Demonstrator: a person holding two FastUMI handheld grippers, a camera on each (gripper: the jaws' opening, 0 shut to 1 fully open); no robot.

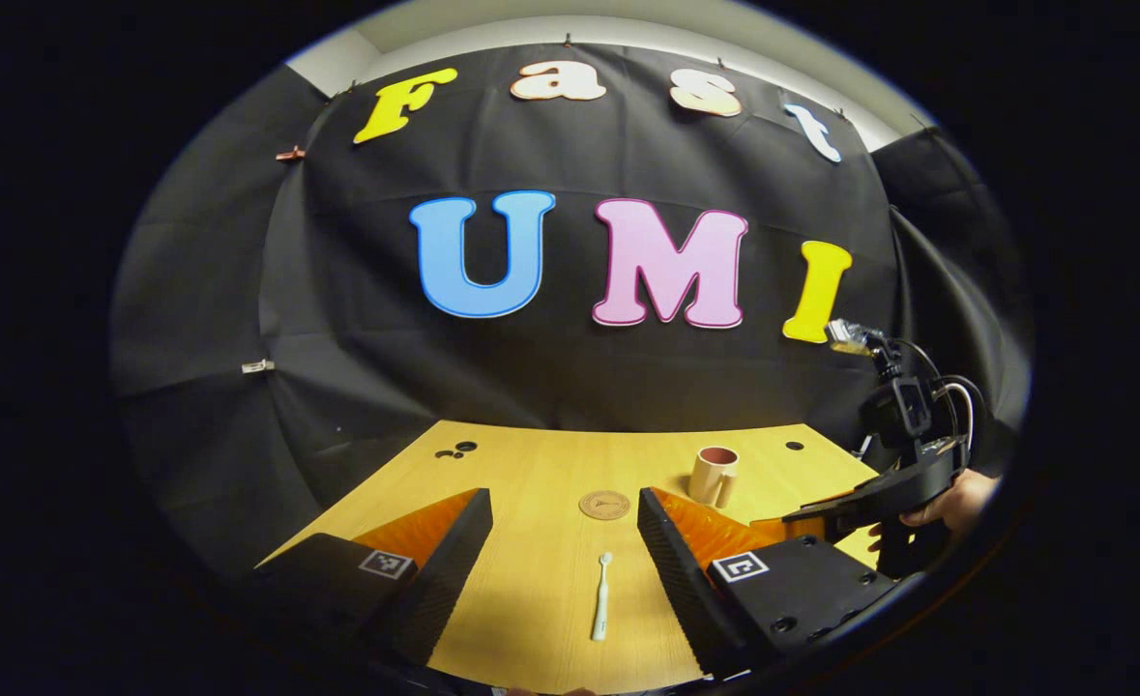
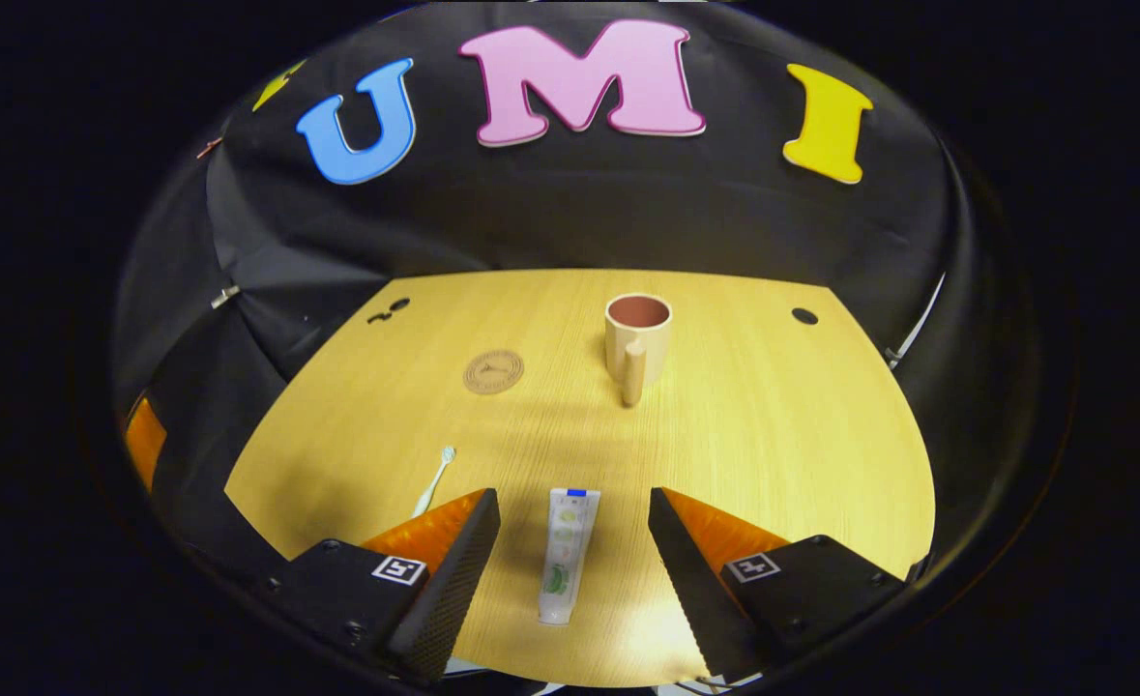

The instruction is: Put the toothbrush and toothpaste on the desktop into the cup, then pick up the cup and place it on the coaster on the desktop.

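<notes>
Black cloth closes off the booth behind a pale wooden table [image 1: 531,580], on which all the task's things are laid out.

From the left gripper view, the left claw [image 1: 565,551] is seen spread wide and empty above the table, with the toothbrush [image 1: 601,597] lying flat between its fingers, head pointing away. Beyond it the round coaster [image 1: 604,505] is found, and to the right of that the cup [image 1: 714,476], upright. The other claw is seen off to the right, held by a hand [image 1: 951,505].

From the right gripper view, the right claw [image 2: 574,551] is likewise held released and empty, the toothpaste [image 2: 563,556] lying lengthwise between its fingers, untouched. The cup [image 2: 637,340] stands farther ahead, handle toward the camera, with the coaster [image 2: 493,371] well to its left and the toothbrush [image 2: 434,480] near the left finger.

Nothing has yet been put in the cup, so the first pick-up is judged to be in hand. A descent and a closing on each item would be called for next.
</notes>
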